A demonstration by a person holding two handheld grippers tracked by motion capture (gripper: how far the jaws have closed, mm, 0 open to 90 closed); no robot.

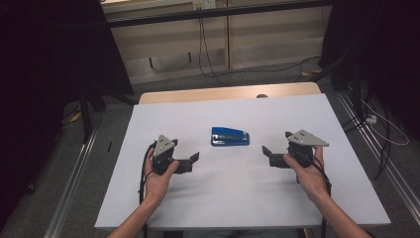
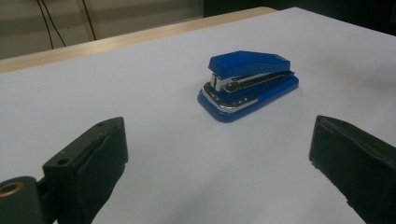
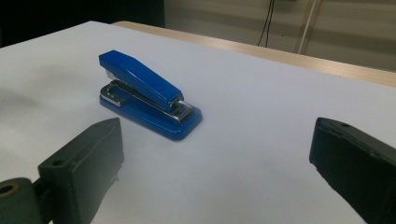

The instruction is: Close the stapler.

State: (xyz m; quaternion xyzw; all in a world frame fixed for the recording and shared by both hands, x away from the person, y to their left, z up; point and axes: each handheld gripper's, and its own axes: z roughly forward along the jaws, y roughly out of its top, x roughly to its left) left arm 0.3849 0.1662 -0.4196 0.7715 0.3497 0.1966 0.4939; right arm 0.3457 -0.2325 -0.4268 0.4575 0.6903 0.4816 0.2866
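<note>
We see the left gripper [image 1: 194, 157] at 8 o'clock and the right gripper [image 1: 265, 149] at 4 o'clock of the table, both jaws spread wide, holding nothing, touching nothing. Between them, slightly farther at 12 o'clock, the blue stapler [image 1: 230, 136] lies flat on the white table [image 1: 237, 198], long axis running 9-to-3, hinge end toward 3, near both grippers.

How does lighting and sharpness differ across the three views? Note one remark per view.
High view: the room's edges are very dark, while the white table is evenly lit. Left gripper view: the blue stapler is fairly sharp, with glare on its metal strip; the near jaws look soft. Right gripper view: the stapler casts a faint shadow; the jaws are dim.
</note>
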